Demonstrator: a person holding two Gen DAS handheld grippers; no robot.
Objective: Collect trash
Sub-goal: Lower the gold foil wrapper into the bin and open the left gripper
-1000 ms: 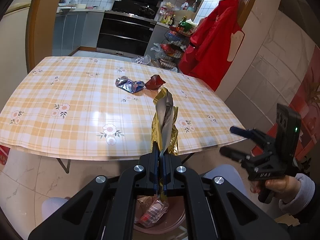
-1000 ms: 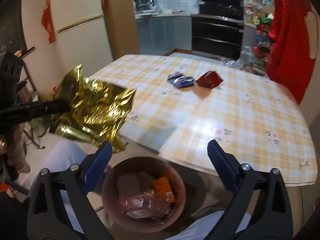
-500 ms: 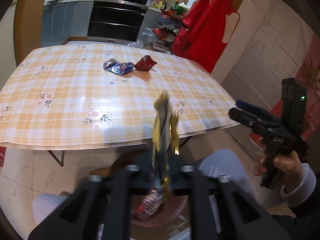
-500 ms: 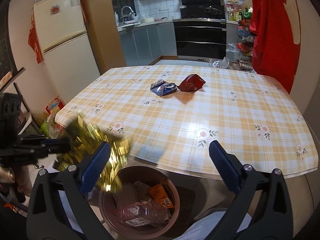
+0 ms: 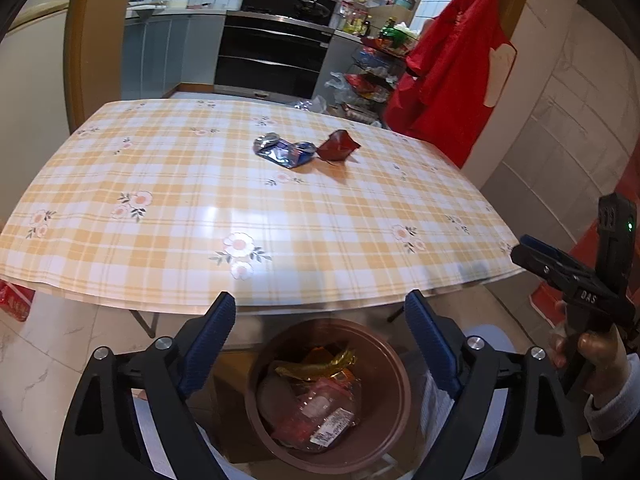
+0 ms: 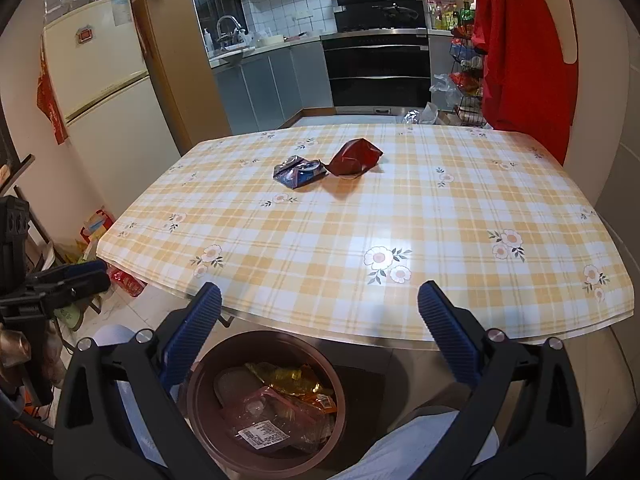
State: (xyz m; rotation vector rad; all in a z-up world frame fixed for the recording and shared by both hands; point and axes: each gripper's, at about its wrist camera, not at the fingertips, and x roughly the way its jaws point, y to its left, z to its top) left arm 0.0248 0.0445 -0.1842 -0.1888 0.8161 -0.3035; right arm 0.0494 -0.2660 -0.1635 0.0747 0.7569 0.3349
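And there it goes: my left claw has sprung wide and the gold wrapper now lies in the brown bin, right claw also apart and empty, leaving the blue wrapper and red wrapper on the table to fetch.

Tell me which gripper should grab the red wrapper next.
Right, probably. The red wrapper lies right of the blue wrapper; both grippers, left and right, are open, empty, near the bin.

bin near rim hidden behind gripper frame, label print too small
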